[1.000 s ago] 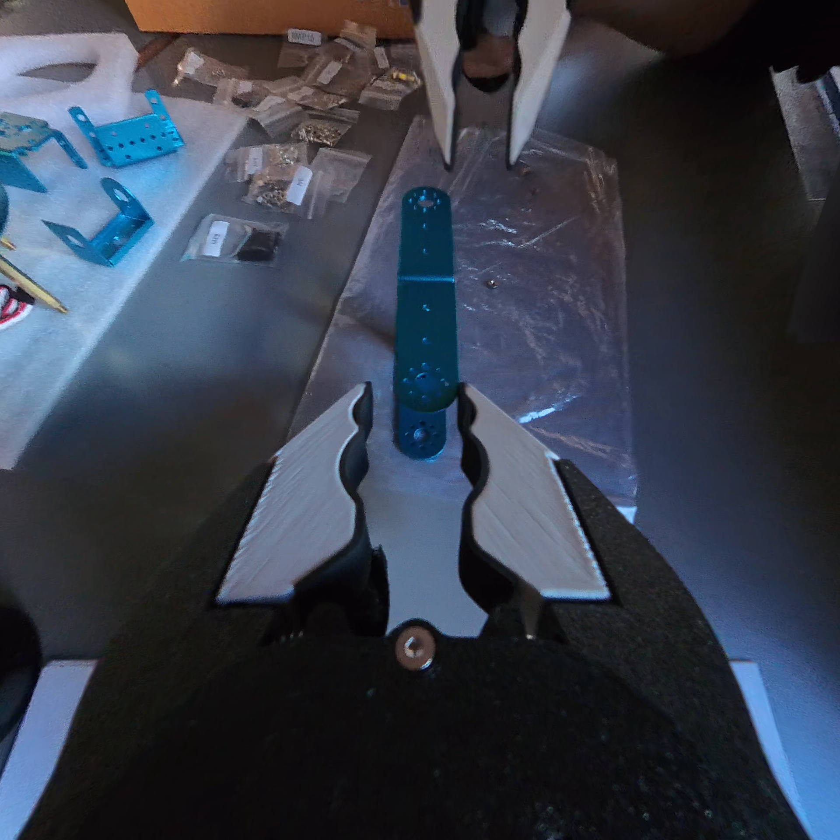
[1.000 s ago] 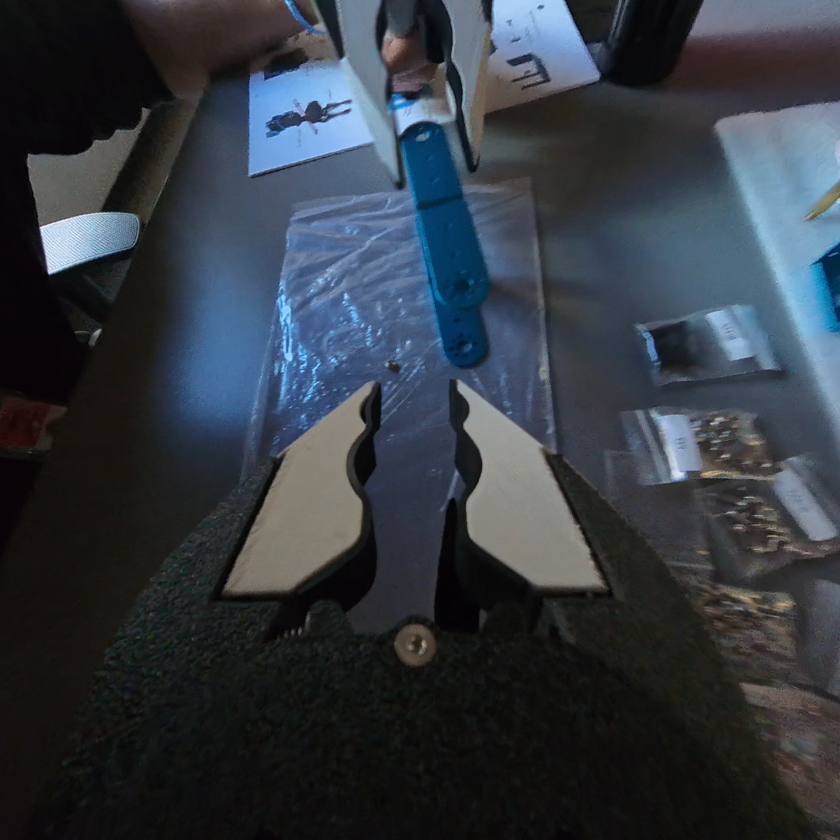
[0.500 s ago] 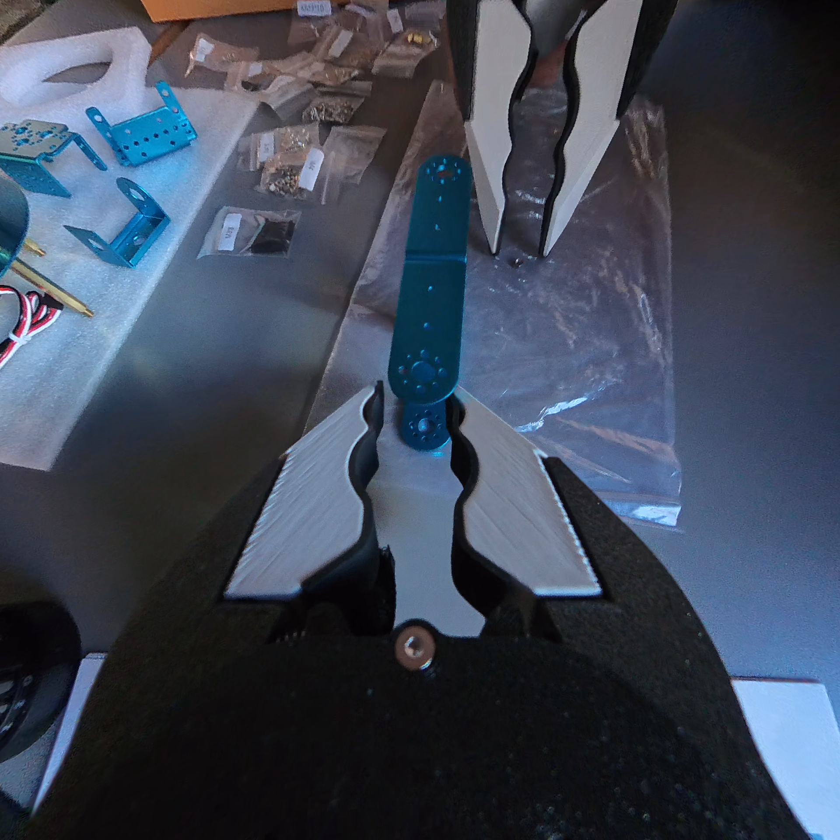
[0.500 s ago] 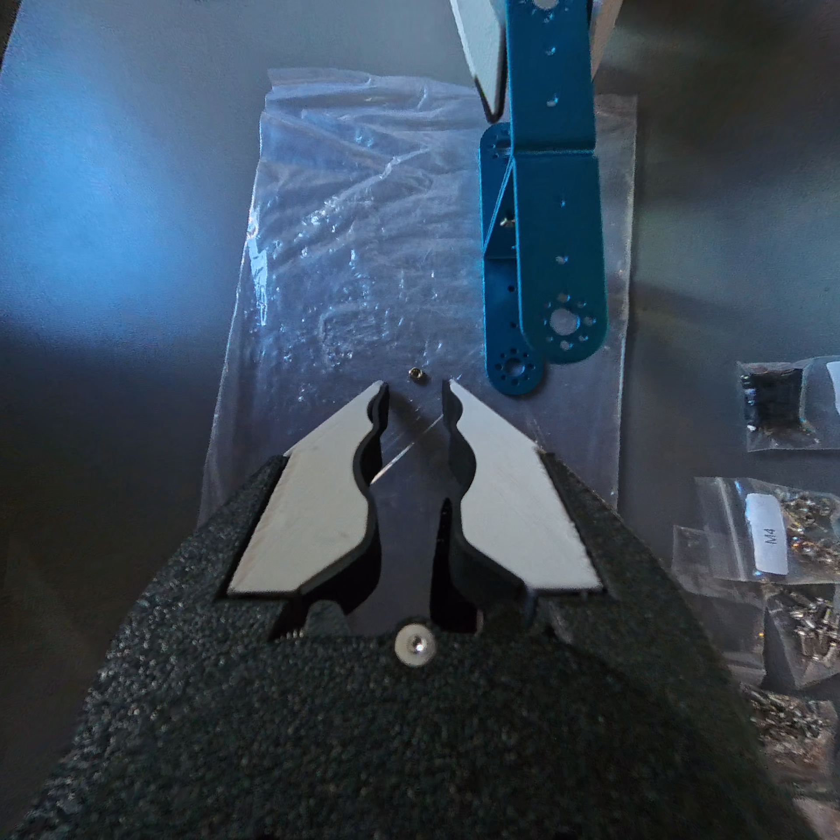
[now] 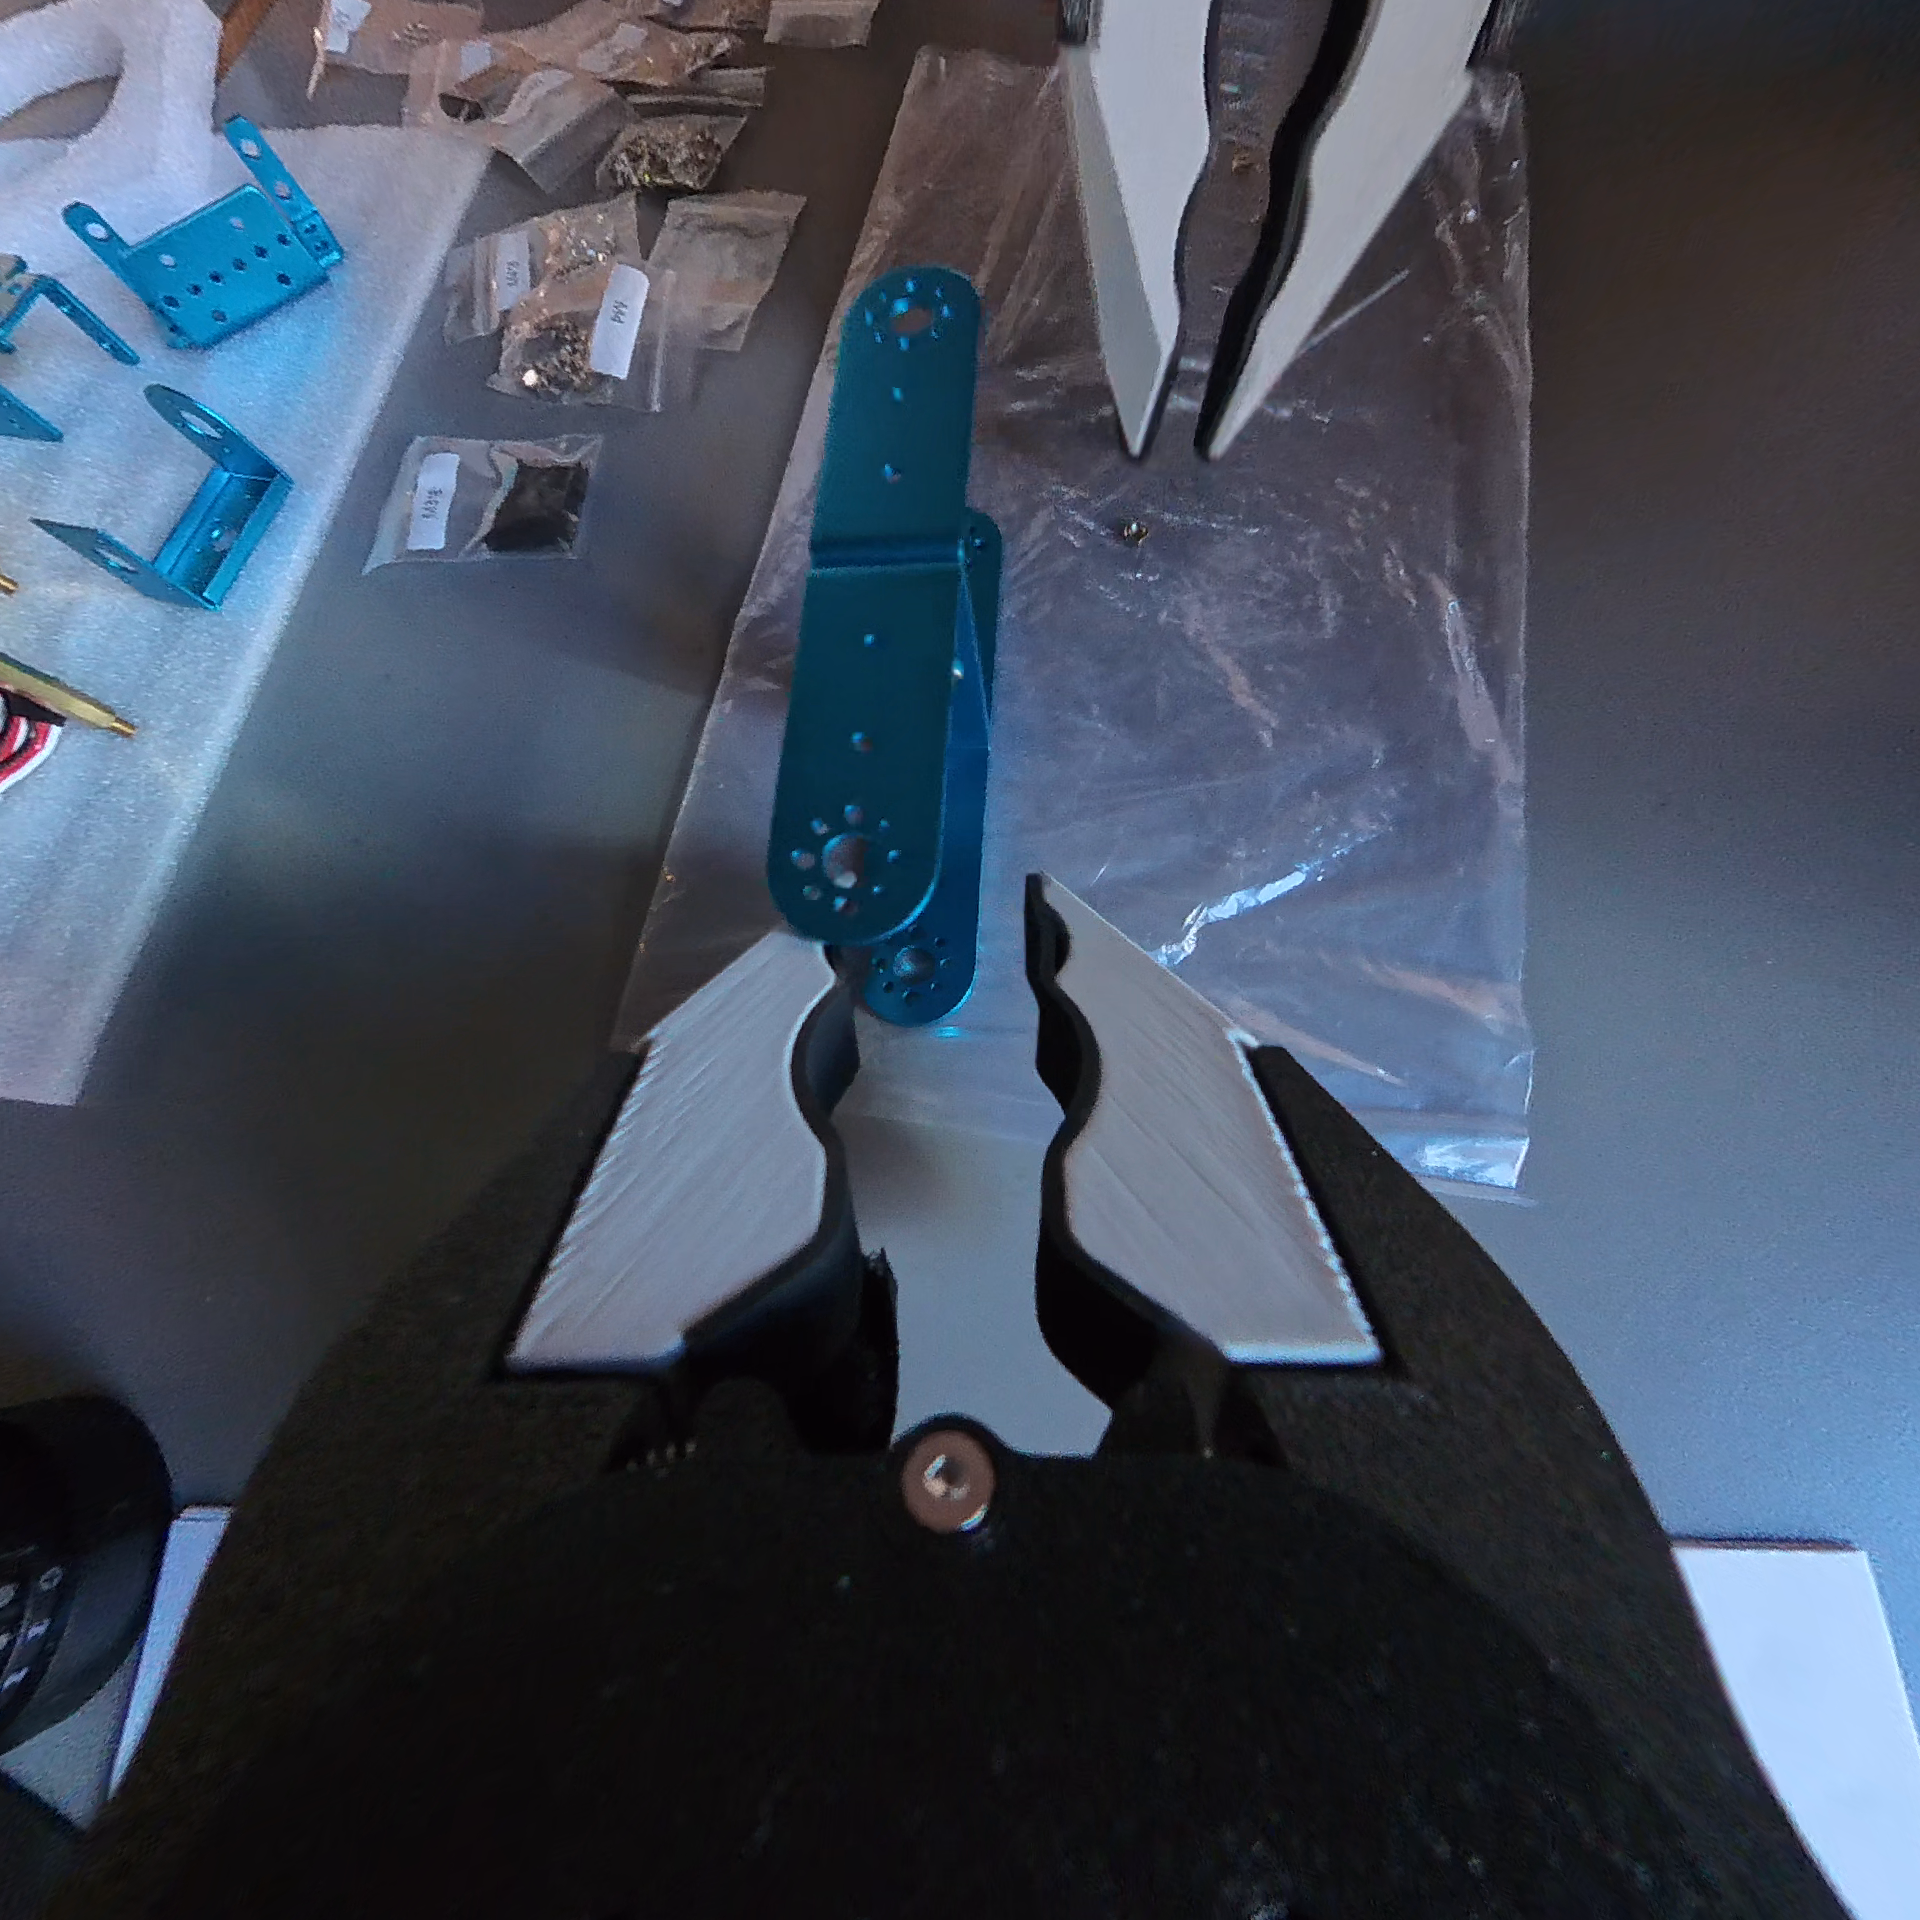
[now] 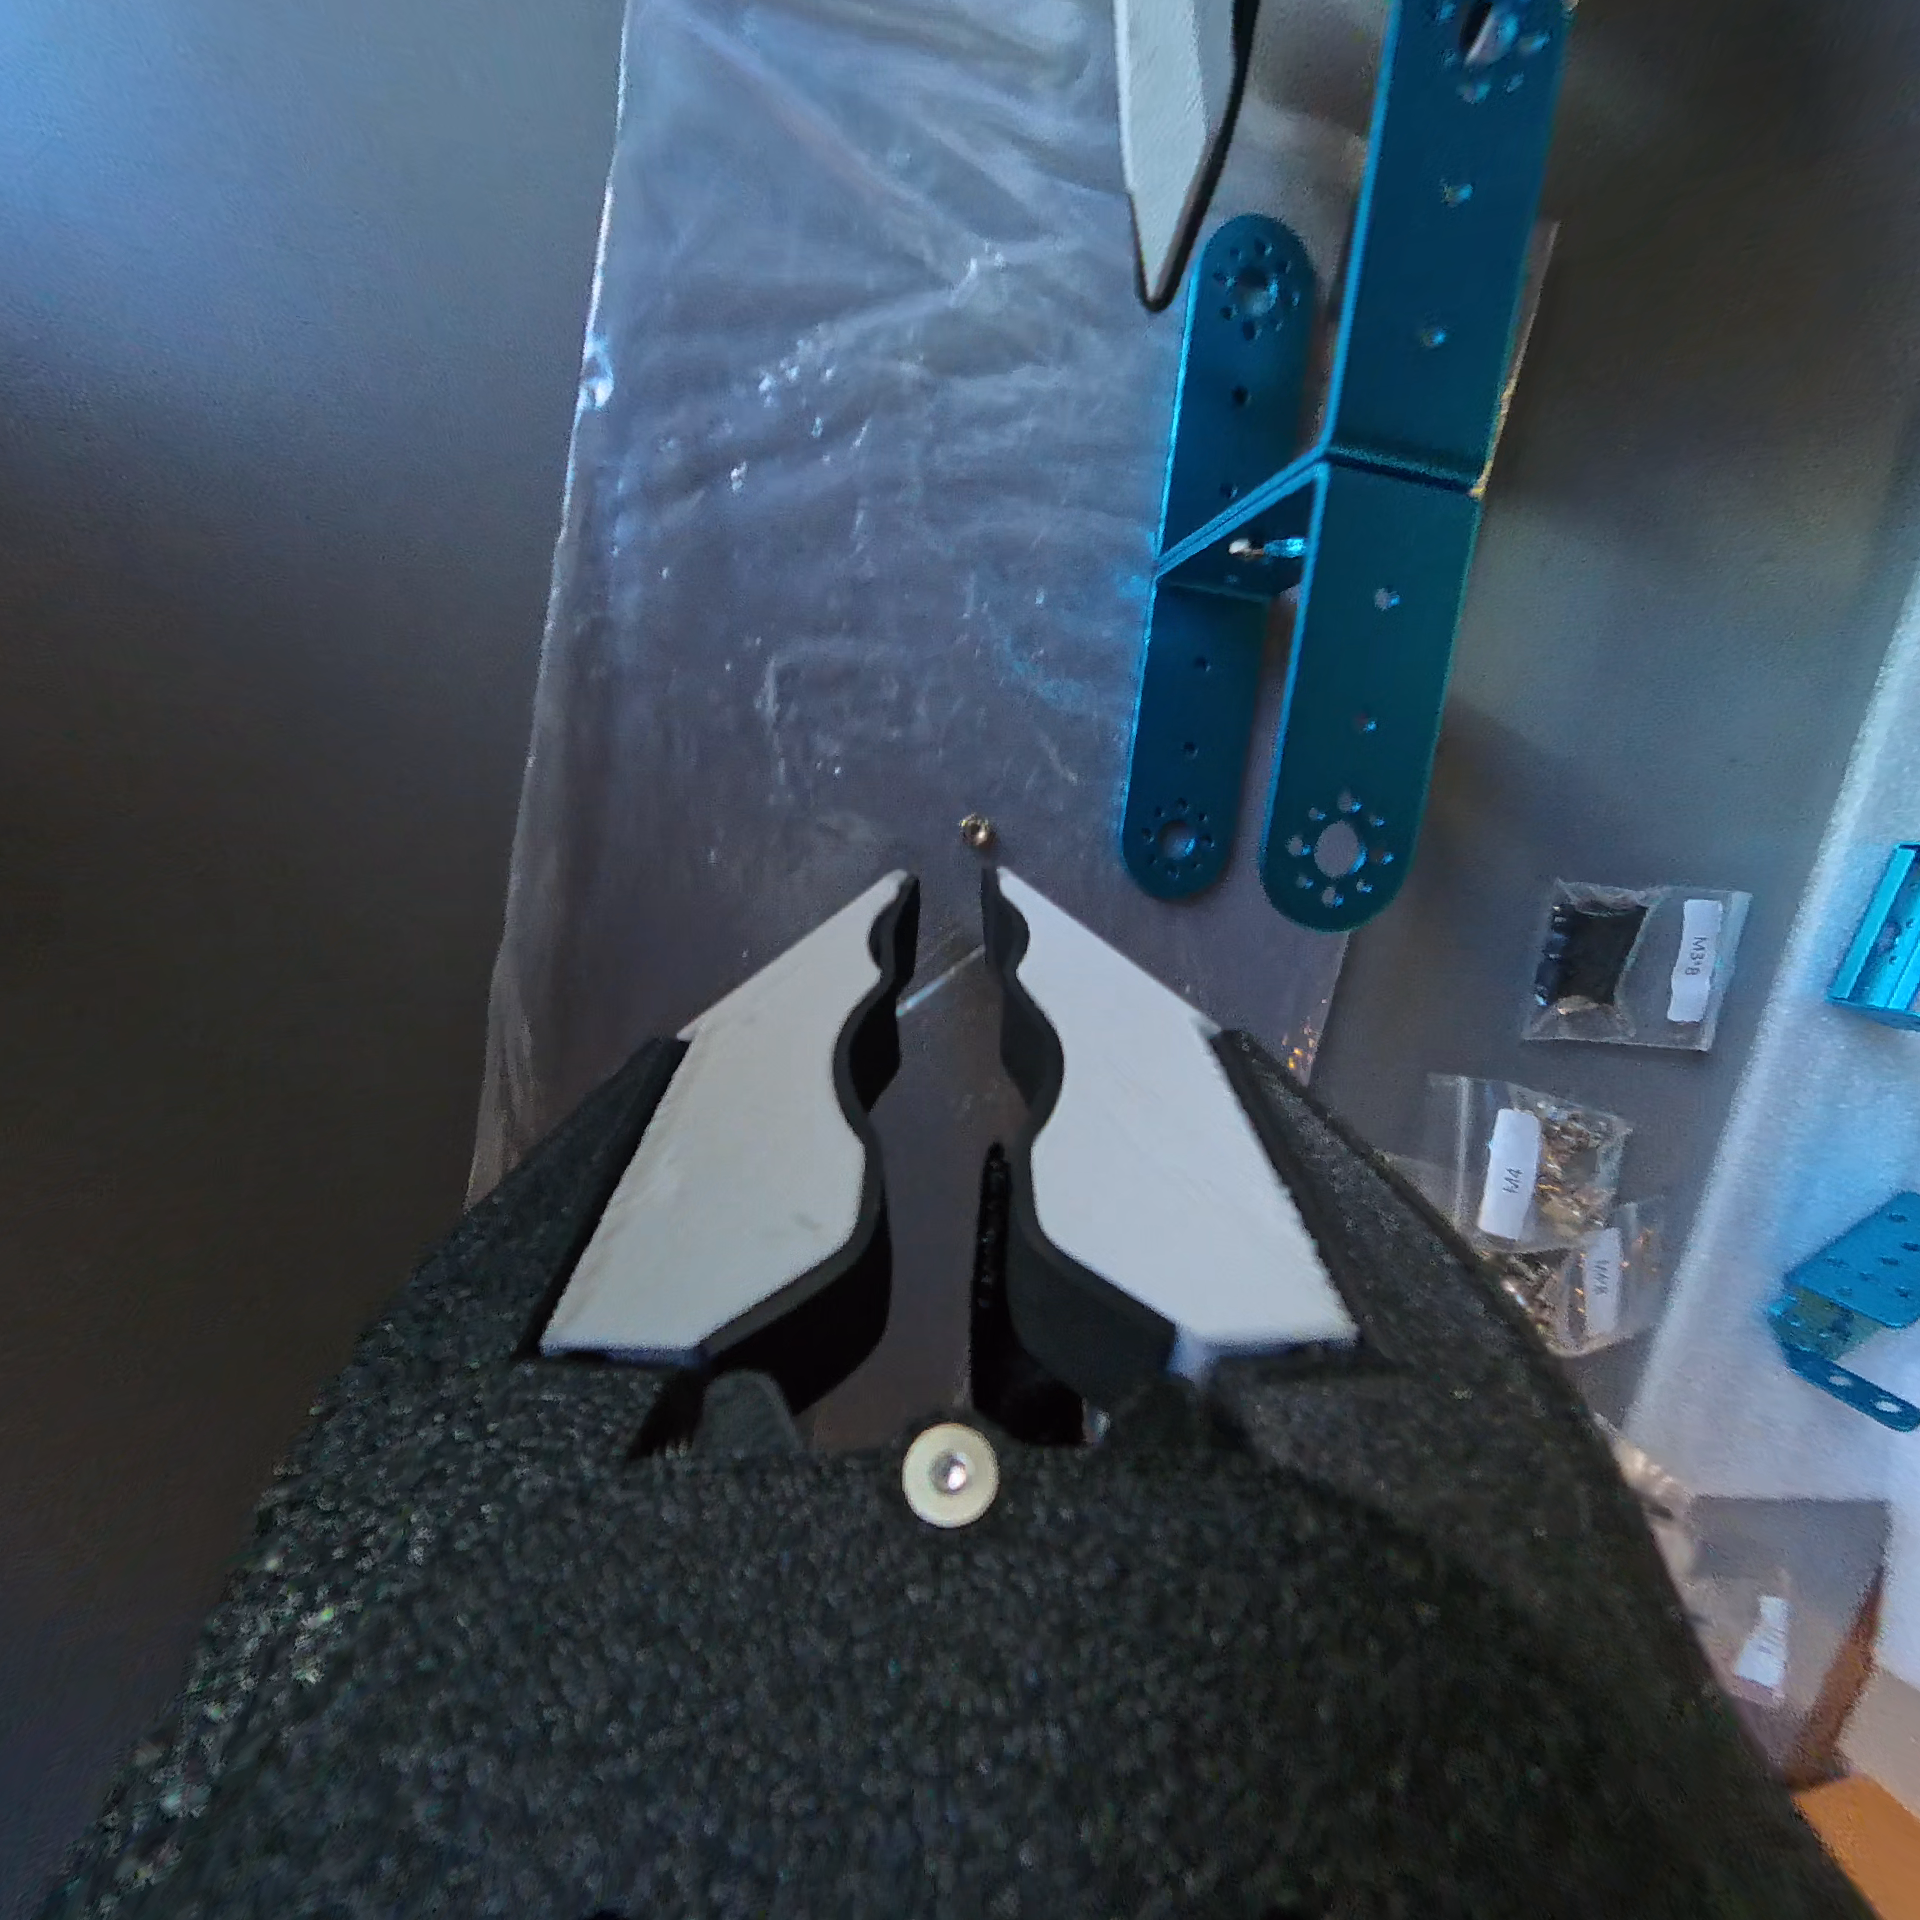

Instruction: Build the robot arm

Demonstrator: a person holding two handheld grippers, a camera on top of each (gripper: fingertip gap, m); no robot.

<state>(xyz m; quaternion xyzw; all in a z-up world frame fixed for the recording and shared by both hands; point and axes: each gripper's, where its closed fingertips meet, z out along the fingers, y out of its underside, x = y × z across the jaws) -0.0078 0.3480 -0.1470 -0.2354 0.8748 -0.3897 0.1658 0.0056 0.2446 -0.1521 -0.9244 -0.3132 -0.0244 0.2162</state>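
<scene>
Left wrist view
Left gripper: fingers spread, nothing pinched; the near end of the blue bracket assembly sits just at the left fingertip, contact not certain.
Bracket assembly: two long perforated blue pieces joined back to back, lying along the left edge of a clear plastic bag spread flat on the grey surface; the bag seems to serve as a mat.
Small nut: loose on the bag, just short of the right gripper's tips.
Right gripper: points down at the bag, fingers nearly together with a narrow gap.
Containers: small clear pouches of screws and dark parts, sealed and labelled, left of the bag.
Foam sheet: white, carrying loose blue U-brackets.

Right wrist view
Right gripper: fingers a slit apart, empty; the nut lies just beyond the tips, untouched.
Bracket assembly: to the right on the bag, probably set aside within reach.
Left gripper: one fingertip shows at top.
Pouches: farther right, closed, hardware inside.
</scene>
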